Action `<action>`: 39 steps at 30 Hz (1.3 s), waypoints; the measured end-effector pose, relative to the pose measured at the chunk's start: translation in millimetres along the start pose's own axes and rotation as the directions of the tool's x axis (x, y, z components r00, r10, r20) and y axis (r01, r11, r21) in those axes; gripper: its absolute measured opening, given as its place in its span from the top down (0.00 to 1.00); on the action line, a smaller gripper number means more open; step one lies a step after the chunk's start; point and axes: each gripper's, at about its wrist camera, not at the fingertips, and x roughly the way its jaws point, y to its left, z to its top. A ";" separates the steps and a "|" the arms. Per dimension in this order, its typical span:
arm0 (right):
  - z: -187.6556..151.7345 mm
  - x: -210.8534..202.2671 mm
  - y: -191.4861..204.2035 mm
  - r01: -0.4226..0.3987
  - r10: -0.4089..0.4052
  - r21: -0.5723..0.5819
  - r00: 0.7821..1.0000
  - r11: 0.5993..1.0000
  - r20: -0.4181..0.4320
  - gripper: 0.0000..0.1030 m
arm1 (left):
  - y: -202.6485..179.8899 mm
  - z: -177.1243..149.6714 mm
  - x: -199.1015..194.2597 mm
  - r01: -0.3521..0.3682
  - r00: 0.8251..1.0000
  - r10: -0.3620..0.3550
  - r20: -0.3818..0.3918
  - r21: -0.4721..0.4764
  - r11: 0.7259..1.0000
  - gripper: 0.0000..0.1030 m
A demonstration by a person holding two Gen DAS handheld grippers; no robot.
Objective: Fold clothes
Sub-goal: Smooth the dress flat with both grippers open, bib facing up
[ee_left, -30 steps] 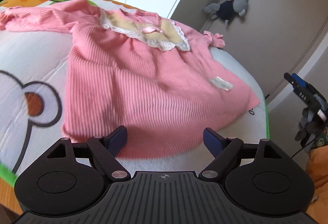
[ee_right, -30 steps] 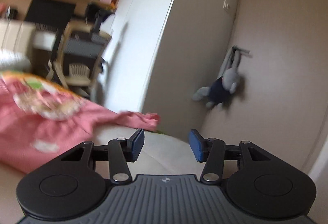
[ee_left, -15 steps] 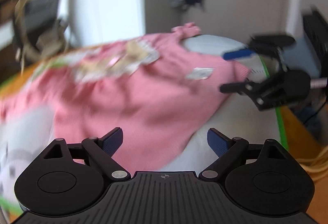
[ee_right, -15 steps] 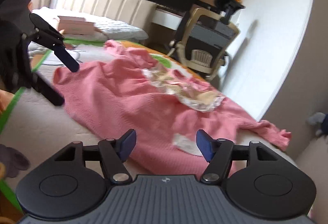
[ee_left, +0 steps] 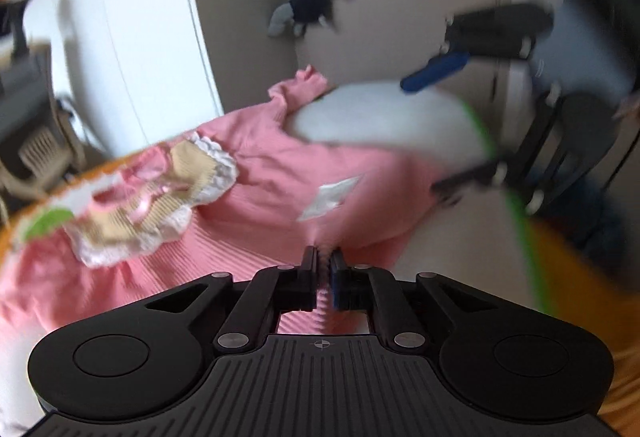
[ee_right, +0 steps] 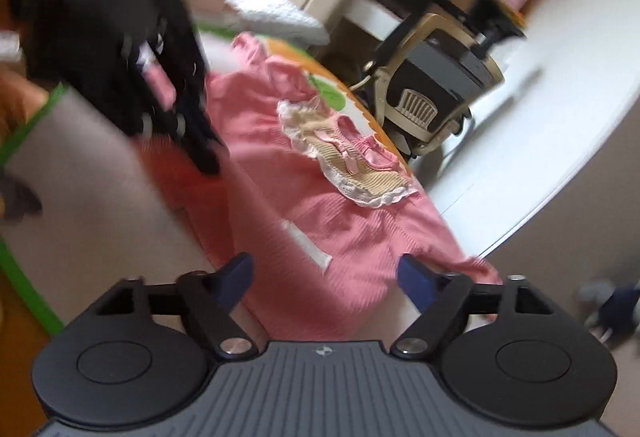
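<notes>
Dress (ee_left: 256, 205) flat, hem pinched by left gripper (ee_left: 324, 265).

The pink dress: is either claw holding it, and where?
The left gripper pinches the pink dress at its bottom hem. The right gripper is open, holding nothing.

Left hand-held gripper (ee_left: 324, 271): matte black body, ribbed dark-grey central plate with a small crosshair mark, two round disc housings either side, silver pivot screws on black linkage arms, fingers (ee_left: 338, 277) faced with blue pads. Right hand-held gripper (ee_right: 325, 275): same build, ribbed grey plate, crosshair mark, silver screws, blue pads on its fingers (ee_right: 416, 277). Both views motion-blurred; finer markings unreadable.
</notes>
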 end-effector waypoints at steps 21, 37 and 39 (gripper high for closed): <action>-38.3 27.1 -40.0 0.036 -0.003 0.317 0.995 0.948 -0.103 0.13 | 173.4 -33.2 -49.4 -0.247 0.952 0.307 -0.007 -0.613 0.750 0.09; 27.7 174.7 -74.1 -0.253 0.204 0.792 0.965 0.556 0.165 0.00 | 271.5 -92.9 -28.7 -0.266 0.917 0.383 -0.109 -0.884 0.386 0.08; 27.7 192.7 -62.3 -0.250 0.230 0.798 0.963 0.549 0.143 0.00 | 292.2 -98.1 -28.2 -0.271 0.898 0.421 -0.124 -0.911 0.310 0.08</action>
